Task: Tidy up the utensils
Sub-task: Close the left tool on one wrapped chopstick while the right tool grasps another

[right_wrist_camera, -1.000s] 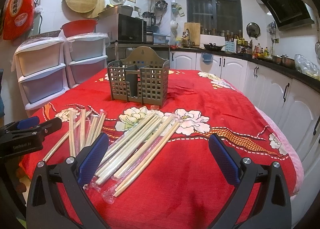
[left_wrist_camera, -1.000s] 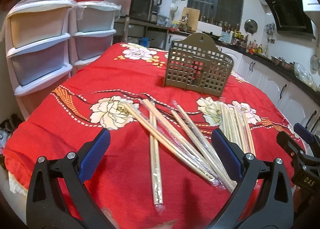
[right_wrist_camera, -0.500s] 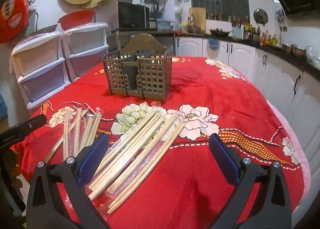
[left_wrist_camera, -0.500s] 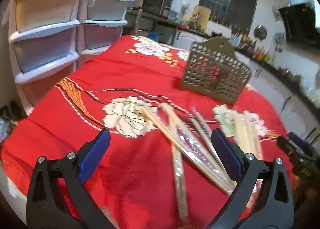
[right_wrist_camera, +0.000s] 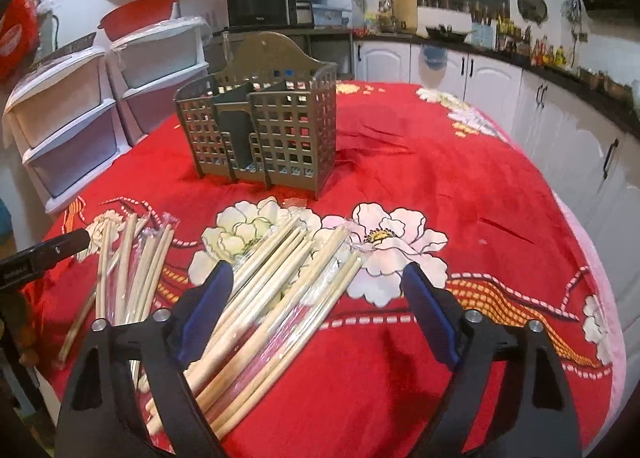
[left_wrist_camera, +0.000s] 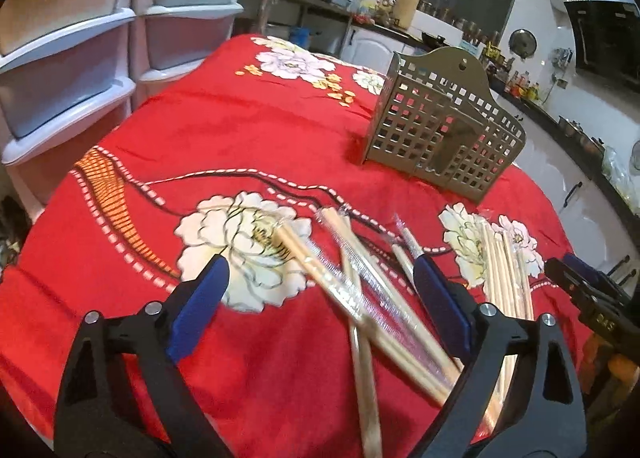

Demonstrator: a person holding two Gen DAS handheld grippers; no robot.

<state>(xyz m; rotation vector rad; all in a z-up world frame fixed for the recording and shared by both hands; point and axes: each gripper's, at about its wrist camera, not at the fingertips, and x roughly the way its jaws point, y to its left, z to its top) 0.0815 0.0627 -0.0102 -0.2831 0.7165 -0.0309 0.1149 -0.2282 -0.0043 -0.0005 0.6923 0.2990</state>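
The left gripper [left_wrist_camera: 316,294] has its jaws closing, with wrapped chopsticks [left_wrist_camera: 360,298] lying between them but not pinched yet. The right gripper [right_wrist_camera: 318,300] is closing too, over a second chopstick bundle [right_wrist_camera: 276,286] that nothing presses on. Both point down at a slant toward the red flowered cloth [left_wrist_camera: 240,138], likely to pick sticks up. The sticks lie flat in two heaps, easy to reach. The brown holder basket [right_wrist_camera: 264,126] stands upright at about 12 o'clock beyond them, probably where they belong. It looks empty.
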